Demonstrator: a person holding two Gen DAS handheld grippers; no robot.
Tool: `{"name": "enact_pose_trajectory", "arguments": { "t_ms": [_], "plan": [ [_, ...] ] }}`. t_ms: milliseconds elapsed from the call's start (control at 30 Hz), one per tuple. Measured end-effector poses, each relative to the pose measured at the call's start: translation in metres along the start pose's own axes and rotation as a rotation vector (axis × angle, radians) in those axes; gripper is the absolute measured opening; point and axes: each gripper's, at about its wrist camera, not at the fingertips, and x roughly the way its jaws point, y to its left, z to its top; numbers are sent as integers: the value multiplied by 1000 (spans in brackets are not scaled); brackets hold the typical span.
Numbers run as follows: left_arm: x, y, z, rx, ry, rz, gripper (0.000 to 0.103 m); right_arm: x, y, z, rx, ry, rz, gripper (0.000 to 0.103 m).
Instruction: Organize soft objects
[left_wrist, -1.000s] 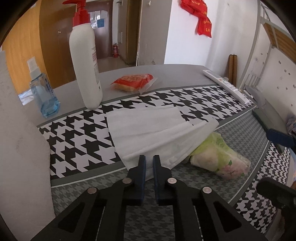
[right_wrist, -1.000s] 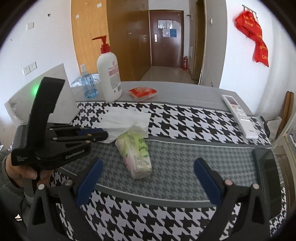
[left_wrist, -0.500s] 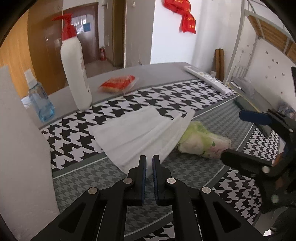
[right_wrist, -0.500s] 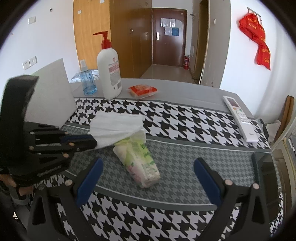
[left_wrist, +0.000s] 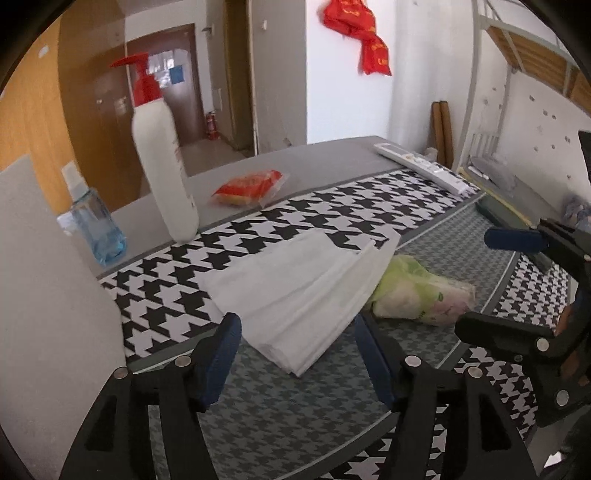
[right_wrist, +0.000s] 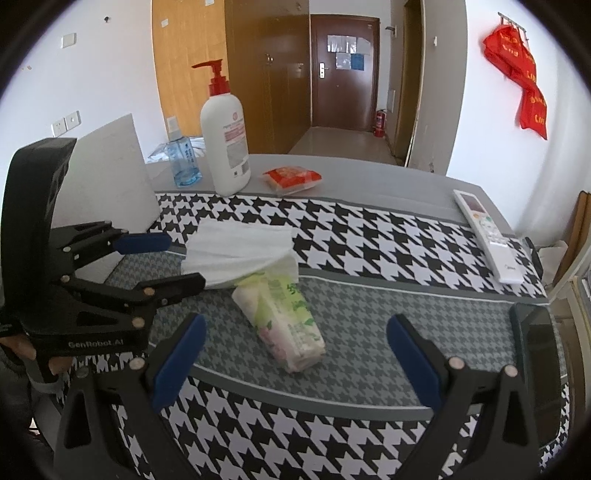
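Left wrist view: your left gripper (left_wrist: 297, 354) has its blue-padded fingers (left_wrist: 218, 360) opening, with the near corner of the white tissue (left_wrist: 303, 295) lying between them and neither pad pressing on it
Left gripper from the other side: in the right wrist view you see it at the left edge (right_wrist: 168, 264), fingers apart, one above and one below the tissue's left end
White tissue: unfolded sheet lying flat on the houndstooth cloth (left_wrist: 162, 295); its far end rests on top of the tissue pack's open end
Tissue pack: soft green and pink packet (right_wrist: 284, 325) lying on its side on the grey band of the cloth, just beside the sheet and touching it
Right gripper: your right gripper (right_wrist: 295, 354) hangs over the near edge of the counter (right_wrist: 369, 177), fingers (right_wrist: 177, 358) spread wide and gripping nothing; the tissue pack lies between and beyond them, apart from both pads
Your hand: part of a hand (right_wrist: 22, 350) shows under the left gripper's body
Back of the counter: white pump bottle (right_wrist: 225, 144) with a red pump, upright; blue spray bottle (right_wrist: 181, 158) just left of it; red snack packet (right_wrist: 291, 177) to the right
Right side: white remote control (right_wrist: 487, 236) lying along the cloth's edge, well apart from the tissues; a dark phone (right_wrist: 535, 365) nearer you
Left side: a white board (right_wrist: 107, 173) stands tilted behind the left gripper
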Motion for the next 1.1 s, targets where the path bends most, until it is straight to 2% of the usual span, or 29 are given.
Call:
{"name": "enact_pose_trajectory", "arguments": {
  "t_ms": [200, 467, 567, 667, 833, 933, 1100],
  "plan": [
    [19, 3, 5, 1, 22, 8, 65, 2, -3, -1, 9, 7, 10, 100],
    [33, 4, 3, -1, 76, -28, 64, 6, -1, 0, 2, 14, 14, 100],
    [35, 3, 4, 1, 83, -24, 58, 9, 1, 2, -9, 18, 18, 100],
    [35, 4, 3, -3, 78, -19, 47, 14, 2, 2, -14, 32, 13, 100],
    [34, 6, 4, -10, 71, -15, 21, 15, -2, 1, 4, 39, 11, 100],
    [33, 7, 4, -14, 69, -12, 15, 14, 0, 2, -4, 39, 8, 100],
    [27, 9, 1, -28, 60, -5, 15, 19, 3, 4, -17, 46, 14, 100]
  ]
}}
